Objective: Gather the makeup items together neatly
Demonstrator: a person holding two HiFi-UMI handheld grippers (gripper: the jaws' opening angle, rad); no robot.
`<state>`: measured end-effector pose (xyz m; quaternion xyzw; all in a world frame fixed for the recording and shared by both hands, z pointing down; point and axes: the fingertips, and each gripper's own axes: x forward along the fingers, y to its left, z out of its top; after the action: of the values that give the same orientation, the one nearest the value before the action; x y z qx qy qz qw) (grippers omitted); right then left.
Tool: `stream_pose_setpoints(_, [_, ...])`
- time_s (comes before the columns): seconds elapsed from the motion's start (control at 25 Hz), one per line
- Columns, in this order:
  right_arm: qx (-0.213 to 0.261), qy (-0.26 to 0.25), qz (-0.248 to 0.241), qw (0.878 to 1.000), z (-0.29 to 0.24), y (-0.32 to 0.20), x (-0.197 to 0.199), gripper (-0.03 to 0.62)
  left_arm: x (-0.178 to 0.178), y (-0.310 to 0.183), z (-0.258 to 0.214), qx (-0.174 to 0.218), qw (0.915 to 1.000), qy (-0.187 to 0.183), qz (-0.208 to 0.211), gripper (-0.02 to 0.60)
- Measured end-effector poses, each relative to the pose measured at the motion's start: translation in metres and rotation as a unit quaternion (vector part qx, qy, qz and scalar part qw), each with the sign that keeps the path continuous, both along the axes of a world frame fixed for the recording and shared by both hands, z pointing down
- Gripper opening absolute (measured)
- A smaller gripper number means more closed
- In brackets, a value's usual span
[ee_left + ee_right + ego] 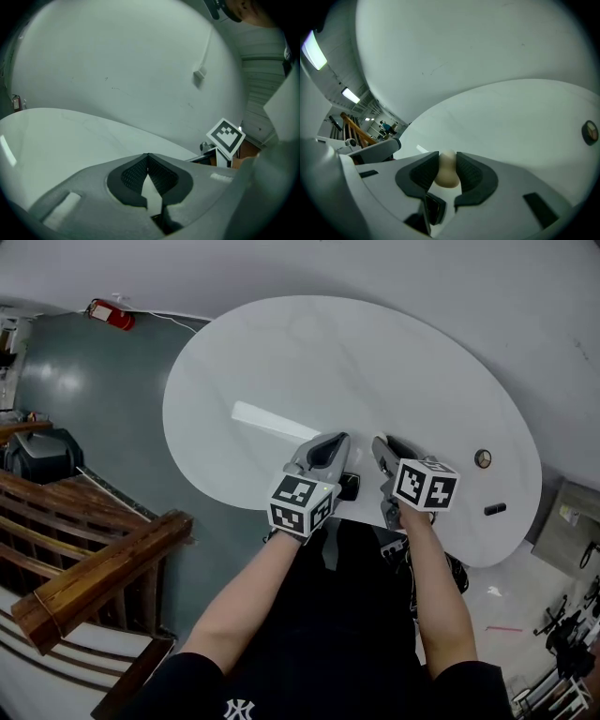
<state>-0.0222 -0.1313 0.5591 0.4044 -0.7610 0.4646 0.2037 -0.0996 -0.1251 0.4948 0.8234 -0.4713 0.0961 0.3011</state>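
The right hand-held gripper (448,158) is closed partway on a beige makeup sponge (447,174). Its pads press the soft egg shape from both sides, lightly enough, I judge, to carry it without crushing. The left hand-held gripper (148,159) has its jaws together with nothing between them. Both hang over the lower centre of the white desk (309,362), beside a black item (349,487), which is probably the gathering spot. A small round item (483,458) and a dark one (495,510) lie well apart at the right of the frame, likely next to be fetched.
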Motion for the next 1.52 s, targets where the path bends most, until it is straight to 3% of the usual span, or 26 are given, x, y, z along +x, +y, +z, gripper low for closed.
stream_pose_setpoints(0.64, [-0.027, 0.023, -0.002, 0.999, 0.026, 0.091, 0.008, 0.126, 0.006, 0.053, -0.002, 0.003, 0.9996, -0.001, 0.030, 0.009])
stream_pose_setpoints(1.52, [-0.030, 0.017, -0.024, 0.999, 0.047, 0.107, 0.001, 0.179, -0.001, 0.065, 0.003, -0.003, 0.9996, -0.012, 0.027, 0.009])
